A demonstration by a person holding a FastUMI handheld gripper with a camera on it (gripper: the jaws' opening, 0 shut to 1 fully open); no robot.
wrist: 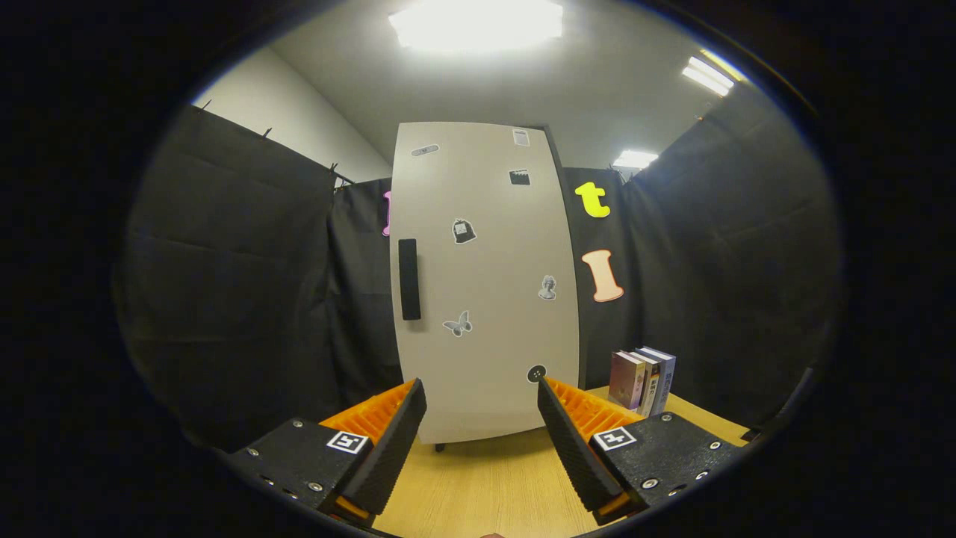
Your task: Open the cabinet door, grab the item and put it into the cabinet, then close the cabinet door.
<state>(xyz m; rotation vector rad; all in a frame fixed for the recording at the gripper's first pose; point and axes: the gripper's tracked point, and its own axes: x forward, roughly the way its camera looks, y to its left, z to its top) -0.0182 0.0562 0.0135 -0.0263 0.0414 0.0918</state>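
on wooden table (485, 478), shut cabinet (485, 284), books (642, 379), hand-held gripper (482, 388) open

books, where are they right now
In the gripper view the books stand upright on the wooden table, just right of the closed cabinet door, beyond the open gripper and against the black cloth wall.

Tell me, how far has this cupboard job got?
Nothing looks done: the tall white cabinet door is shut, its black vertical handle untouched. The gripper is open, empty, short of the door. Left: open it, fetch an item, perhaps the upright books, close it.
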